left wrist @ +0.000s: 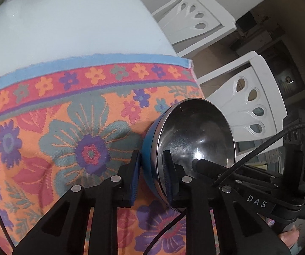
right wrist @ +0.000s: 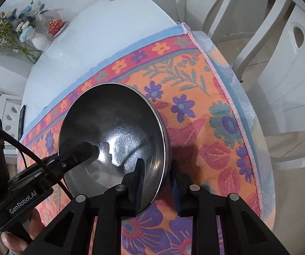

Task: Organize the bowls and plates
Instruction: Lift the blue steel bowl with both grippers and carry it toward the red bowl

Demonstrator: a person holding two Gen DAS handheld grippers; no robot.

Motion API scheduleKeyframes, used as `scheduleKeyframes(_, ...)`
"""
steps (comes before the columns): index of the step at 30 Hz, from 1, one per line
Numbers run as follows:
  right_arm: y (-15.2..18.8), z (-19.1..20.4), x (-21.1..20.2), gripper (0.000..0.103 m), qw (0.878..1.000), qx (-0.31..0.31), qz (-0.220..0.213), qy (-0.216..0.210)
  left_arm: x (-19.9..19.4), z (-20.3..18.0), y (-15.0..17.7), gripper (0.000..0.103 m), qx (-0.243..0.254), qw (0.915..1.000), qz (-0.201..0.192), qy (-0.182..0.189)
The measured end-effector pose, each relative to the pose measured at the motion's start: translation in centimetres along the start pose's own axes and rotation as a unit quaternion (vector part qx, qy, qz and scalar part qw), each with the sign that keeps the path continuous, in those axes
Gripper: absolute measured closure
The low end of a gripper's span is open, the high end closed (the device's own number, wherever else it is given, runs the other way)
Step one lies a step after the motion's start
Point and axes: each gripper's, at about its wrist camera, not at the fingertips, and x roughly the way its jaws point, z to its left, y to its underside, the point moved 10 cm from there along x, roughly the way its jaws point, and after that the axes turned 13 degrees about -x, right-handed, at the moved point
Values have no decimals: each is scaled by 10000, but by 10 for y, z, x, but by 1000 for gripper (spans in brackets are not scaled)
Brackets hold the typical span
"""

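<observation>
On the table: floral cloth (left wrist: 46, 131) covering the near part of the white table (left wrist: 67, 21)
Bowl (left wrist: 195, 136): steel inside, blue outside, tilted above the cloth
Left gripper (left wrist: 150, 172): closed on the bowl's rim
Right gripper (right wrist: 158, 180): clamps the opposite rim
Room: white chairs (left wrist: 252, 97) beside the table; flower vase (right wrist: 40, 41) at the far end

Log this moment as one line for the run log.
left tongs: shut on bowl rim | right tongs: shut on bowl rim | bowl: tilted over cloth | plates: none seen
</observation>
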Motion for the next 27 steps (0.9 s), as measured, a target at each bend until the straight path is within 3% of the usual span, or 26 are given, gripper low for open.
scheduleKeyframes(14, 23, 58, -107, 80, 9978, -361, -548, -3, -116, -27, 31, 86, 116, 9966, -802, 130)
scheduleKeyframes(20, 59, 84, -145, 80, 9965, -522, -648, -31, -159, -33, 70, 86, 174, 9949, -987, 69)
scheduleKeyframes(27, 117, 105, -154, 79, 9973, -524, -433, -293, -186, -22, 123, 86, 156, 9944, -1045, -32)
